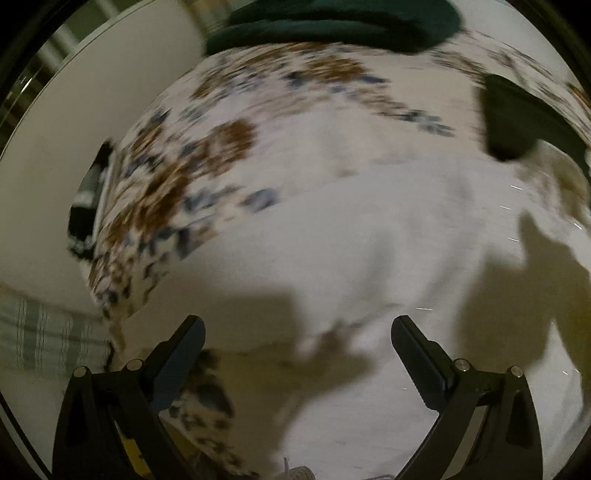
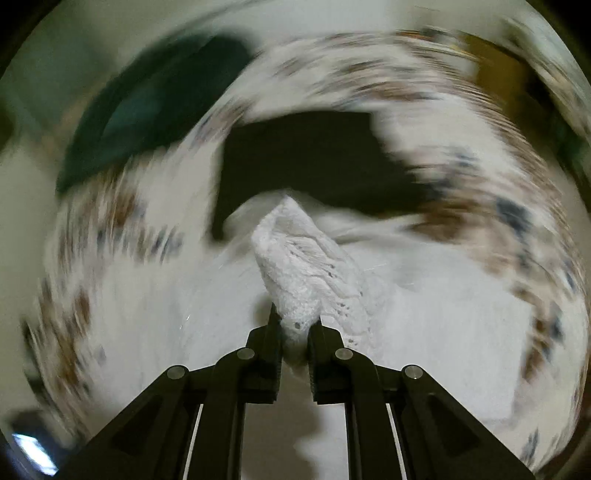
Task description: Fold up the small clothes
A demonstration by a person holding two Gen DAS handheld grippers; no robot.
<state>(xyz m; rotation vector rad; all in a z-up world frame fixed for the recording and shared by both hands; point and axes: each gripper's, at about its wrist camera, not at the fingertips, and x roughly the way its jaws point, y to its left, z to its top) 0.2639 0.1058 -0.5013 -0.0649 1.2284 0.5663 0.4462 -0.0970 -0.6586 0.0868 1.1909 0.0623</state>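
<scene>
A white knitted garment [image 1: 369,229] lies spread on a flower-patterned cloth [image 1: 177,177]. My left gripper [image 1: 297,328] is open and empty, hovering just above the garment's near edge. My right gripper [image 2: 295,321] is shut on a bunched fold of the white knitted garment [image 2: 303,266] and holds it lifted above the rest of the fabric. Both views are blurred by motion.
A dark green garment [image 1: 332,22] lies at the far edge, also in the right wrist view [image 2: 147,107]. A black cloth [image 2: 314,162] lies beyond the white garment; it also shows in the left wrist view [image 1: 517,118]. A plaid fabric [image 1: 44,339] shows at lower left.
</scene>
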